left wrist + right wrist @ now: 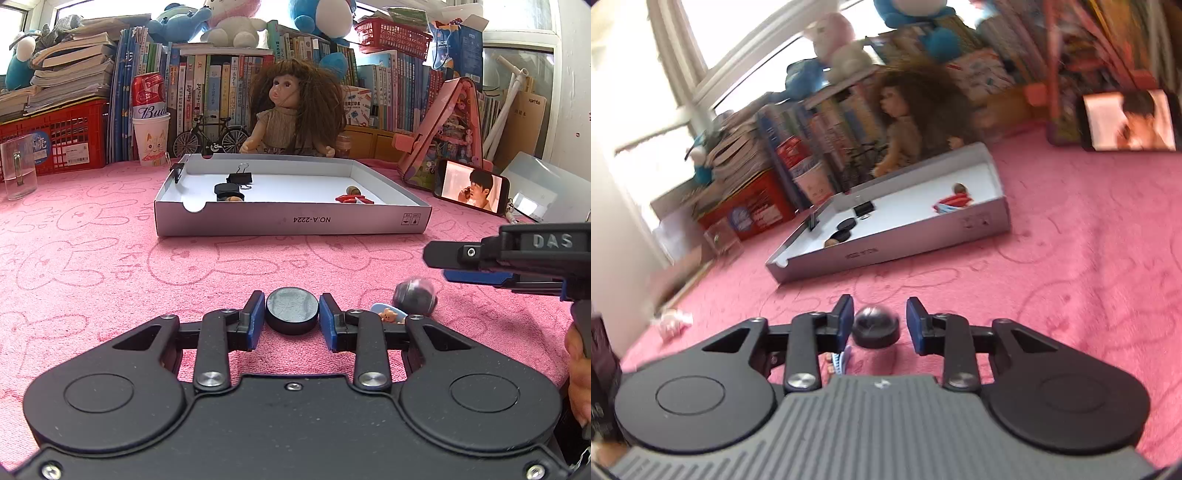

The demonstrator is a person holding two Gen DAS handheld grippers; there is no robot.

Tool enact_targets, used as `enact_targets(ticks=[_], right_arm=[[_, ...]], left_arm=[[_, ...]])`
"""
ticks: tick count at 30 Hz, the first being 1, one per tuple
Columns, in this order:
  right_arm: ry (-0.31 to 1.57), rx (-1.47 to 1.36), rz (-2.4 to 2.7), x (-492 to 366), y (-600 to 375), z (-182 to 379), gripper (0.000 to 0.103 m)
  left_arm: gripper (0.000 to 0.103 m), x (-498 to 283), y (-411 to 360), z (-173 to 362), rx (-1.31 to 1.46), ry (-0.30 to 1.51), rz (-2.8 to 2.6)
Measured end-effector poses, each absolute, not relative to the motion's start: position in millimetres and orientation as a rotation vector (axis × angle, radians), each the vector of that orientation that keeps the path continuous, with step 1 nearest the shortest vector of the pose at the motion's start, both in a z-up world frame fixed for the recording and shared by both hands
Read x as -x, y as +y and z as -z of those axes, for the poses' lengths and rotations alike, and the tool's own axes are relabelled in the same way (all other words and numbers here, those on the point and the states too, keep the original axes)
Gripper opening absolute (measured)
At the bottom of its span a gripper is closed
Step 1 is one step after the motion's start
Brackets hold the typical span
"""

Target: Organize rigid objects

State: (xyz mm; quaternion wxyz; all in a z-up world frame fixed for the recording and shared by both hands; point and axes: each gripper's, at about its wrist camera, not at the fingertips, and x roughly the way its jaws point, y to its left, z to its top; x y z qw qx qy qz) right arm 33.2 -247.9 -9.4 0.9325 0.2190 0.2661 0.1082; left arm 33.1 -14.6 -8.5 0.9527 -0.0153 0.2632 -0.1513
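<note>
1. Inside the white box (291, 220), at its left, lie a binder clip (240, 178) and black discs (226, 189); red pieces (354, 199) sit toward its right. So sorting looks partly done.
2. In front of the box, the left claw (291, 319) grips a black puck (292, 310), pads pressing both sides.
3. Right of the puck, a small bear clip (388, 314) waits on the pink desk (110, 258).
4. Further right, the right claw (880, 325) stands open around a dark ball (875, 326), pads clear.
</note>
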Motion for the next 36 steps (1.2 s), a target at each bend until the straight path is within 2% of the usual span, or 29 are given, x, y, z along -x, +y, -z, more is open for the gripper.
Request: enact_targets(ticks=[5,9,15,16,17,18,19,24,28,32,36], right_arm=[[0.5,-0.272,-0.07,-28,-247,10,0.065],[0.435,-0.166,-0.266,-10,-231,3,0.065],[0.531,-0.104,-0.357,-18,-207,9,0.069],[0.53,-0.111,-0.337,-20,-207,9,0.067],[0.528,-0.125,-0.323,-21,-208,8,0.058],[0.518,-0.147,-0.308,-21,-210,7,0.04],[0.515,-0.155,-0.284,-22,-212,6,0.031],[0.531,-0.234,-0.22,-27,-234,7,0.033],[0.53,-0.302,-0.142,-27,-253,12,0.051],[0.512,-0.317,-0.076,-25,-266,14,0.051],[0.491,-0.341,-0.034,-22,-278,16,0.058]], left_arm=[[0.03,-34,-15,9,0.029,0.534,0.306],[0.03,-34,-14,8,0.029,0.534,0.308],[0.03,-35,-14,9,0.031,0.535,0.307],[0.03,-34,-14,9,0.031,0.535,0.307],[0.03,-35,-14,9,0.033,0.535,0.308],[0.03,-35,-13,9,0.034,0.536,0.308],[0.03,-33,-14,9,0.034,0.536,0.308],[0.03,-33,-14,9,0.033,0.535,0.306],[0.03,-34,-14,9,0.033,0.534,0.306],[0.03,-33,-14,9,0.031,0.534,0.305],[0.03,-33,-14,9,0.031,0.534,0.306]])
